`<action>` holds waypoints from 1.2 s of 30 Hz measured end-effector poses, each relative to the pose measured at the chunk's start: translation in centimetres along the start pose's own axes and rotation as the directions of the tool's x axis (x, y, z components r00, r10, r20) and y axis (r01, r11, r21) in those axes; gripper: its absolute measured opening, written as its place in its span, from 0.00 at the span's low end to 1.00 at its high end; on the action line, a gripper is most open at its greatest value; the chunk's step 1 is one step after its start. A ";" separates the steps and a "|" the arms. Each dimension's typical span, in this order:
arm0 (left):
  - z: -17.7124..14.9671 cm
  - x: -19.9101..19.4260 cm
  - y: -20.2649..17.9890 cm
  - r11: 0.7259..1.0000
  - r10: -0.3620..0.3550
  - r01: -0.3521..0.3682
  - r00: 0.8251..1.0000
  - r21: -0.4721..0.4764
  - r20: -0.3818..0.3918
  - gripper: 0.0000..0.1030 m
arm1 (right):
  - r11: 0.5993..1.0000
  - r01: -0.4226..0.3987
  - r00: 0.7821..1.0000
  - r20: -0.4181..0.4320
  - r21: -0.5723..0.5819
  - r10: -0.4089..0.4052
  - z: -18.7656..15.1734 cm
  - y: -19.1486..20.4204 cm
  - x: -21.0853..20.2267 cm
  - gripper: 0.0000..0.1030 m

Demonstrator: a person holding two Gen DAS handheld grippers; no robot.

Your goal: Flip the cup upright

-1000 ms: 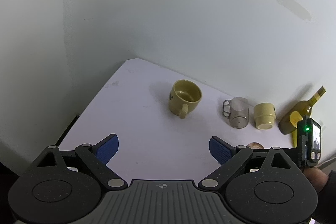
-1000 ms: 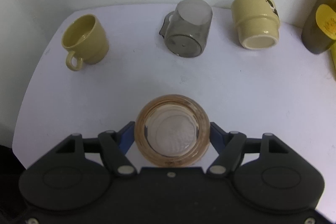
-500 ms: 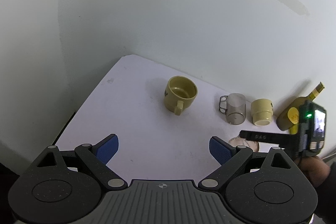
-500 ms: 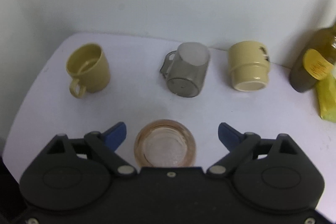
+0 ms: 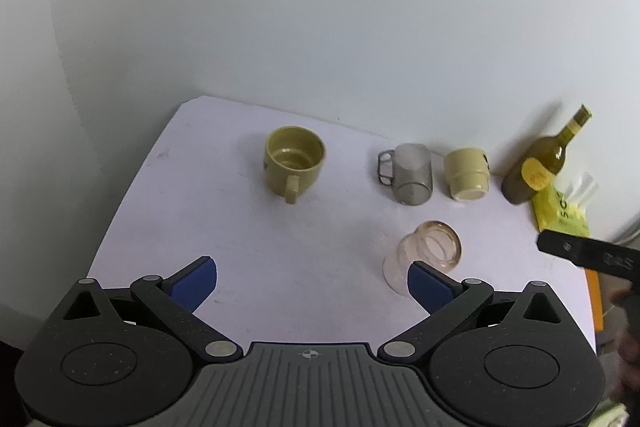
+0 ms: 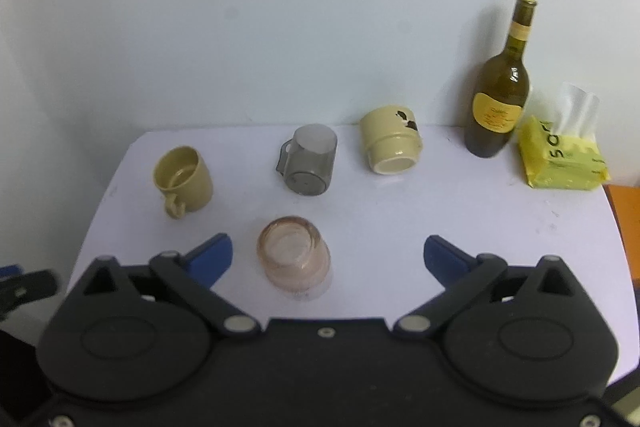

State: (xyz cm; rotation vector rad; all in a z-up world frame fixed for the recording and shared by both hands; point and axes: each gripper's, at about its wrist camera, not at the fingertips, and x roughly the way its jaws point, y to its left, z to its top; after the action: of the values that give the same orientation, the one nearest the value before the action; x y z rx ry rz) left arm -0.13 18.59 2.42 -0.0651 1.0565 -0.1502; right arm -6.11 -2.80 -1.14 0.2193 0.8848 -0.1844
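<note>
Cup (image 6: 295, 259): pinkish glass, on table (image 6: 440, 211), looks mouth-down, just ahead of right hand-held gripper (image 6: 328, 253), left of centre | both hand-held grippers wide, empty; left (image 5: 312, 279) back | next: centre on cup, grip mid-wall, lift before rotating.
</note>
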 end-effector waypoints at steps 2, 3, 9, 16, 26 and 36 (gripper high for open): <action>0.3 0.2 -0.8 0.999 0.019 -0.019 0.999 0.026 -0.028 1.00 | 1.000 0.010 1.000 -0.028 0.018 -0.009 -0.3 0.1 -0.7 1.00; 0.4 0.3 -0.9 0.999 0.026 -0.025 0.999 0.029 -0.036 1.00 | 1.000 0.015 0.999 -0.039 0.018 -0.014 -0.4 0.4 -0.9 1.00; -0.3 0.8 -1.6 0.997 0.077 -0.077 0.994 0.006 -0.081 1.00 | 0.989 0.067 0.995 -0.070 -0.132 -0.076 -1.8 3.6 -1.1 1.00; -0.5 1.0 -2.4 0.990 0.142 -0.138 0.985 0.041 -0.098 1.00 | 0.988 0.060 0.993 -0.096 -0.139 -0.073 -1.4 3.9 -0.7 1.00; -0.3 1.1 -2.4 0.989 0.146 -0.143 0.984 0.035 -0.103 1.00 | 0.987 0.033 0.992 -0.119 -0.160 -0.052 -1.0 4.2 -0.2 1.00; 0.2 1.6 -2.5 0.990 0.142 -0.138 0.983 0.039 -0.113 1.00 | 0.987 0.025 0.990 -0.130 -0.157 -0.046 -0.6 4.0 0.3 1.00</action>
State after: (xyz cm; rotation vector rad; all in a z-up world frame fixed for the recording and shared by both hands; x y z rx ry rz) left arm 0.64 15.86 1.44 0.0467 1.1699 -0.0433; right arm -5.38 1.14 -1.25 0.0712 1.0319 -0.1340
